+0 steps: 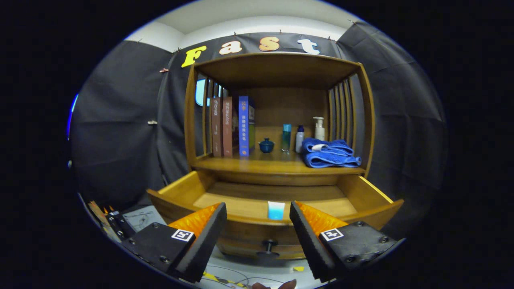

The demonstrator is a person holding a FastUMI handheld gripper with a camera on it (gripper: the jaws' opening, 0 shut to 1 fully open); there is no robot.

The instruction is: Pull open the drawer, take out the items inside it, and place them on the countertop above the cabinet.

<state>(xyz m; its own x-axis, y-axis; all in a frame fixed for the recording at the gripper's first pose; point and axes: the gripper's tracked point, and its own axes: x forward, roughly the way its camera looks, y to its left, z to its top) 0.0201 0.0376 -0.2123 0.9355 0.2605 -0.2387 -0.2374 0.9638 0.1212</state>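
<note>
facing open drawer (277, 200), hand-held gripper (258, 224) agape

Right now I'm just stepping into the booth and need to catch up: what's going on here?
A person's handheld gripper hangs open in front of the pulled-out drawer, holding nothing. A small light-blue item still lies inside, just beyond the fingers. On the countertop above stand books, a small pot, bottles and a folded blue towel.
</note>
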